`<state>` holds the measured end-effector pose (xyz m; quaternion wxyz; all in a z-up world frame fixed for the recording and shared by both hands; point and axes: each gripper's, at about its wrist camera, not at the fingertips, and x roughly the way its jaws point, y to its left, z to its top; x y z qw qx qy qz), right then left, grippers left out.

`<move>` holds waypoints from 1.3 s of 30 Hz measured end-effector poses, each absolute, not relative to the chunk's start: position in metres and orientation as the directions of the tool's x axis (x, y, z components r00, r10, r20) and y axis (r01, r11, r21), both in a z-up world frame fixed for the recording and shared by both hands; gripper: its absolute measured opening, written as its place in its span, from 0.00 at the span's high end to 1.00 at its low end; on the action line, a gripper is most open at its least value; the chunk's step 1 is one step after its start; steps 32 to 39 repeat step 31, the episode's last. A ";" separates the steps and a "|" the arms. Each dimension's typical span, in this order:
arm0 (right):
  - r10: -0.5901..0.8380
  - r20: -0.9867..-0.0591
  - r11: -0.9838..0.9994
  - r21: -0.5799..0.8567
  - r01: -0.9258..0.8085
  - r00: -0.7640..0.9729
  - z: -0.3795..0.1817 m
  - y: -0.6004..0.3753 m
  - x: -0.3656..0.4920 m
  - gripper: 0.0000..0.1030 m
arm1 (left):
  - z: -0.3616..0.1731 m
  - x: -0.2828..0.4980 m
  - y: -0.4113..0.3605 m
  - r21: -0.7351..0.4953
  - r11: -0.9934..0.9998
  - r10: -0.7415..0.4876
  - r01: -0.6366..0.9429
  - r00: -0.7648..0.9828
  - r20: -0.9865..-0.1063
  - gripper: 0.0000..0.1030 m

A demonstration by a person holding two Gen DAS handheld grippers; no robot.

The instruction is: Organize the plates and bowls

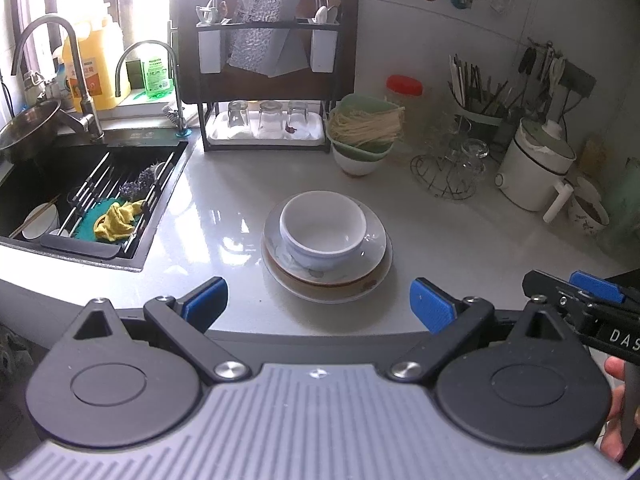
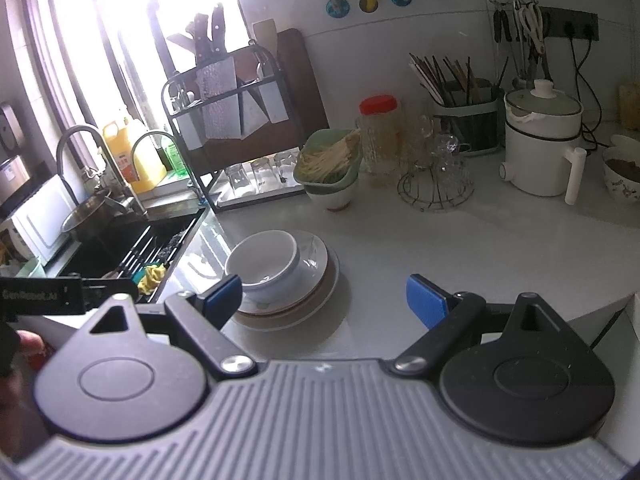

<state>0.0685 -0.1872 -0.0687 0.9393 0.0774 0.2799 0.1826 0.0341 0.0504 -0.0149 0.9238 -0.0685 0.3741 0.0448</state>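
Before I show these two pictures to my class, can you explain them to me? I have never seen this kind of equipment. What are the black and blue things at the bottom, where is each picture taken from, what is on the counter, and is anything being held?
There is no robot here. A person holds a two-finger gripper in each hand, and each gripper carries a wide-angle camera looking forward along its fingers. One picture comes from the left gripper, the other from the right gripper. The blue pieces are the finger pads.

On the white counter a white bowl sits on stacked plates. To the left is a black sink with a yellow cloth. Behind stand a rack with knives and upturned glasses, a green bowl of noodles and a white pot.

Both grippers are open and hold nothing.
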 end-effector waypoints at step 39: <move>0.390 -0.493 0.920 0.241 -0.309 0.778 -0.071 -0.182 0.069 0.12 | -0.019 0.036 0.055 -0.085 0.979 0.070 -0.183 0.704 -0.707 0.03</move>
